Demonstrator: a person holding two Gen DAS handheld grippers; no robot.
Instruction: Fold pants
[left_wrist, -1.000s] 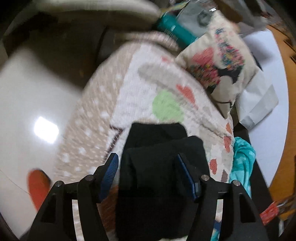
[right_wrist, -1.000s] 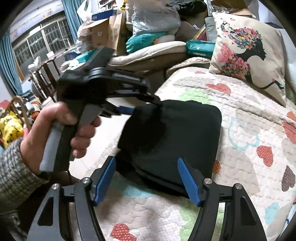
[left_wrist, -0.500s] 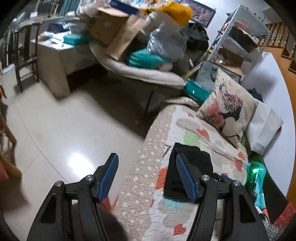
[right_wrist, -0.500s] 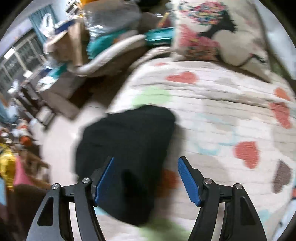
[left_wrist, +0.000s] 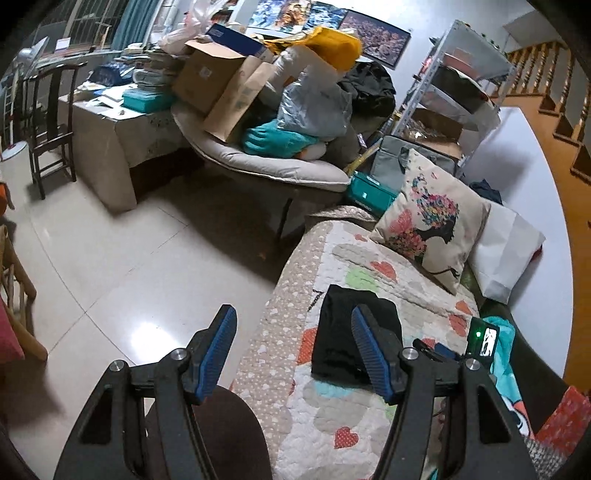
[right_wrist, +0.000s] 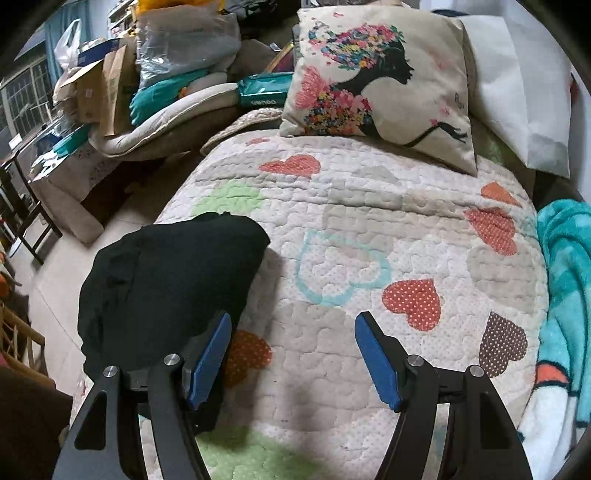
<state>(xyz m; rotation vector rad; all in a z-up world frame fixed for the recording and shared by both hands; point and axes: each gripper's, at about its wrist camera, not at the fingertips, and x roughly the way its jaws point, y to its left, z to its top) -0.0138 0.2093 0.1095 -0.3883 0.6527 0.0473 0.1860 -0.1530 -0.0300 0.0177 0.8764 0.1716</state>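
Pants (right_wrist: 170, 284): folded into a compact black bundle, lying on the heart-print quilt (right_wrist: 369, 229) near its floor-side edge. No part of the bundle hangs off, as far as I can see.

Right gripper (right_wrist: 291, 354): jaws apart, nothing between them, only bare quilt. Bundle lies to the left of and ahead of this gripper; the left finger (right_wrist: 210, 362) overlaps the bundle's near corner in the picture, contact cannot be told.

Left gripper (left_wrist: 295, 354): jaws apart, empty, held high and off the quilt's edge, over the floor (left_wrist: 122, 266). In this view the pants (left_wrist: 343, 332) sit ahead and to the right, partly behind the right finger (left_wrist: 369, 350), well apart from it.

Long axis of the bundle runs away from me, roughly along the line the grippers point, toward the pillow (right_wrist: 376, 81).

My judgement: folding looks finished or near it. Right gripper is the nearer one. Any last tidy or shift of the bundle would fall to it, reaching left.
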